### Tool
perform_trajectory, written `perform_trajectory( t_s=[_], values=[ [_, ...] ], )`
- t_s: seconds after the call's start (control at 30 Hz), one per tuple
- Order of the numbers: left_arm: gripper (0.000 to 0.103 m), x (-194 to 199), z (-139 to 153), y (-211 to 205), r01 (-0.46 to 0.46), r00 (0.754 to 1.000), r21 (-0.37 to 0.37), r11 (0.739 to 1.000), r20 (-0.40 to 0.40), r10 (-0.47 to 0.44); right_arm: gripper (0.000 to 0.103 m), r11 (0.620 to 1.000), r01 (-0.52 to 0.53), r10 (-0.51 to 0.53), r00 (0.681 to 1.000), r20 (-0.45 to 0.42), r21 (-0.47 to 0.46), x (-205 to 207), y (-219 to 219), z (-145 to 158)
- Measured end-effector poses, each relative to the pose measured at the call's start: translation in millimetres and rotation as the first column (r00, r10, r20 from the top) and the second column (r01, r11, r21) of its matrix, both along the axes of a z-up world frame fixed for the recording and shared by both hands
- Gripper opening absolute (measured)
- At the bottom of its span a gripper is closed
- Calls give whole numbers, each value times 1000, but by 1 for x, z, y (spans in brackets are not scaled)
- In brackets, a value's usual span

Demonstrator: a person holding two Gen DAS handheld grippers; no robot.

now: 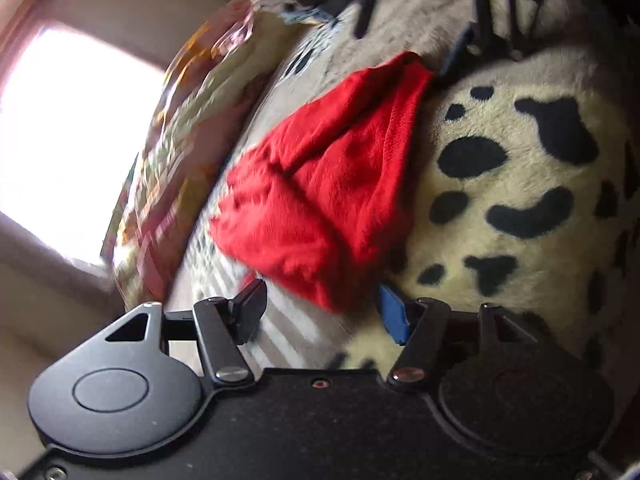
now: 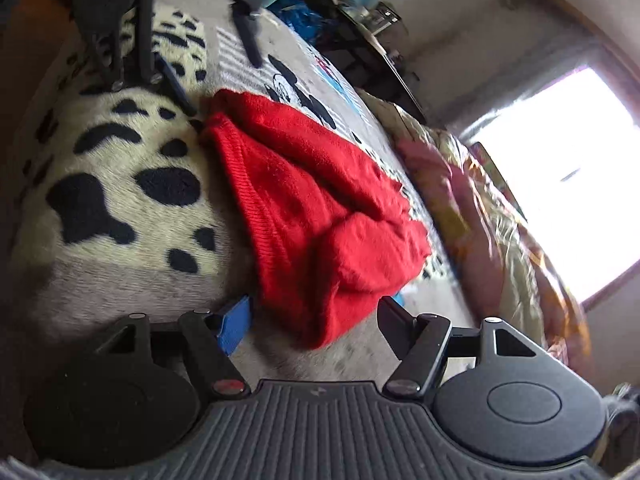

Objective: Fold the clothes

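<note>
A red knit garment (image 1: 320,184) lies folded in a bundle on the bed, half on a cow-spotted fleece blanket (image 1: 512,184). My left gripper (image 1: 322,312) stands open, its black finger and blue-padded finger either side of the garment's near corner without pressing on it. In the right wrist view the same garment (image 2: 316,208) runs away from my right gripper (image 2: 316,322), which is also open with the garment's near end between its fingers. Each gripper shows at the far end in the other's view: the right gripper (image 1: 412,28) and the left gripper (image 2: 212,64).
The spotted blanket (image 2: 120,184) covers one side of the bed, and a grey cartoon-mouse sheet (image 2: 296,84) lies under the garment. A crumpled floral quilt (image 2: 500,232) is heaped along the window side. A bright window (image 2: 568,184) and a dark cluttered table (image 2: 372,40) stand beyond.
</note>
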State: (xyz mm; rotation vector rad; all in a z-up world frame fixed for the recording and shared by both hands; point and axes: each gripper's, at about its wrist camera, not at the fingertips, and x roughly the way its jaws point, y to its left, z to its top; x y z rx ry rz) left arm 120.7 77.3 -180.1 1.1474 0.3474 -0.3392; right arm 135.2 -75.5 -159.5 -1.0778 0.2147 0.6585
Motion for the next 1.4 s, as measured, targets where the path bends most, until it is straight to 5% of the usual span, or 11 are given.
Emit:
perform_trajectory(
  t_s=[0.3, 0.43, 0.57, 0.6, 0.67, 0.77, 0.93, 1.13, 1.3, 1.4],
  values=[
    [57, 6, -8, 2, 30, 987, -20, 999, 159, -27, 68, 992, -93, 104, 984, 144, -80, 2, -7, -12],
    [56, 4, -10, 7, 43, 986, -37, 998, 161, -37, 53, 989, -126, 137, 974, 182, -71, -1, -12, -19],
    [37, 17, -14, -2, 51, 987, -31, 998, 155, -46, 49, 985, -162, 172, 963, 206, -67, 10, -7, -22],
    [33, 18, -15, -4, 50, 989, -21, 999, 141, -47, 48, 984, -164, 173, 965, 198, -64, 15, -4, -21],
    [23, 20, -15, -7, 36, 992, -19, 999, 122, -33, 27, 986, -160, 165, 980, 113, -47, 28, 1, -18],
    [19, 19, -15, -13, 17, 993, -20, 1000, 116, -14, 22, 989, -145, 146, 989, 37, -24, 31, 3, -11],
    [18, -11, -14, -20, 21, 995, 22, 1000, 99, -23, 20, 990, -137, 137, 990, -15, -8, 18, -2, 7],
    [18, -85, -9, -32, 78, 997, 63, 995, -1, -78, 20, 982, -184, 180, 980, -81, -44, -50, -26, 15],
    [18, -136, 2, -39, 134, 986, 32, 990, -104, -130, 20, 971, -235, 227, 962, -154, -39, -102, -47, 38],
    [18, -140, 33, -33, 148, 974, -45, 988, -170, -153, 20, 962, -269, 257, 949, -184, -42, -114, -55, 63]
  ],
)
